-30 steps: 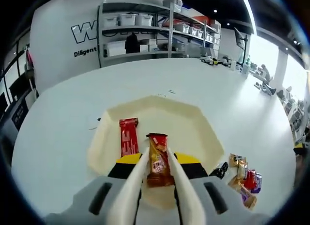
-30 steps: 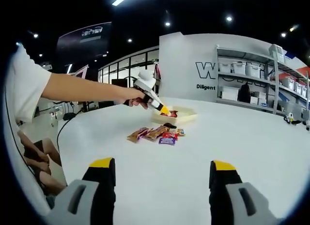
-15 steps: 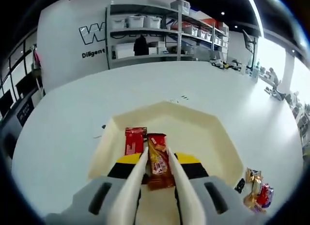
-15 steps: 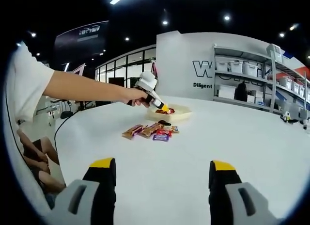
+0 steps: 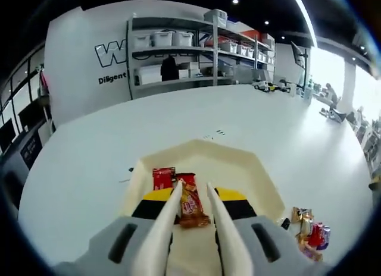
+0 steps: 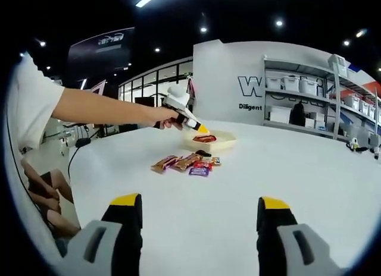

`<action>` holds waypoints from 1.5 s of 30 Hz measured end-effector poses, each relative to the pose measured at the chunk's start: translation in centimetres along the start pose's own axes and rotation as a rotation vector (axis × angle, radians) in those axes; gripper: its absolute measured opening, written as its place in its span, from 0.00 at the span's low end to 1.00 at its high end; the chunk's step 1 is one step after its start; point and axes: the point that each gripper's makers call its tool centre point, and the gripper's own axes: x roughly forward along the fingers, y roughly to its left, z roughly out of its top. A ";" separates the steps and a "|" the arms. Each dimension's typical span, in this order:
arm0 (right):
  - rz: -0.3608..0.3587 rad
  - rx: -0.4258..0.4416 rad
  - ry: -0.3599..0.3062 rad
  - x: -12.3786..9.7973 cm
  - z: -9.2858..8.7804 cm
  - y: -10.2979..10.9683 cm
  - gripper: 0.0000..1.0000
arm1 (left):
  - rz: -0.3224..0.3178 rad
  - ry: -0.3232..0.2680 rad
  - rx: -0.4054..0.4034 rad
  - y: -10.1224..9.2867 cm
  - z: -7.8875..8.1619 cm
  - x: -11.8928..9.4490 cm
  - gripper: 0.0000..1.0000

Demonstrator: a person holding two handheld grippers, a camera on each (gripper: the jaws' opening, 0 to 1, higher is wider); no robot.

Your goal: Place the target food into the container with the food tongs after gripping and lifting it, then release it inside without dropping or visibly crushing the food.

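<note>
The cream tray (image 5: 262,181) lies on the white table just ahead of my left gripper (image 5: 193,188). Its white tong fingers (image 5: 172,207) stand slightly apart over the tray. An orange-brown snack bar (image 5: 191,206) lies on the tray floor between them, looking small and loose. Beside it on the left rests a red snack packet (image 5: 162,177). In the right gripper view a person's arm holds the left gripper (image 6: 197,128) above the tray (image 6: 221,143). My right gripper (image 6: 199,219) hangs open over bare table, far from the tray, holding nothing.
A pile of several wrapped snacks (image 6: 187,163) lies on the table next to the tray; the same pile of snacks (image 5: 309,231) lies at the lower right in the left gripper view. Shelving with bins (image 5: 178,50) lines the far wall. A seated person's legs (image 6: 47,193) are at the table's left edge.
The tong fingers have spread a little and the orange-brown bar now looks smaller and lower, lying in the tray beside the red packet. The left gripper view has drawn back slightly. The right gripper barely moved.
</note>
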 end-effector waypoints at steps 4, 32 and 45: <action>0.014 0.007 -0.009 0.4 0.1 0.4 0.77 | -0.033 -0.018 0.002 -1.1 0.3 -2.1 0.24; 0.110 -0.021 -0.018 1.9 0.6 5.1 0.68 | -0.156 -0.064 0.083 -8.1 -3.5 -11.7 0.25; 0.138 0.006 -0.013 2.3 0.5 6.4 0.64 | -0.174 -0.092 0.062 -8.6 -5.0 -14.5 0.25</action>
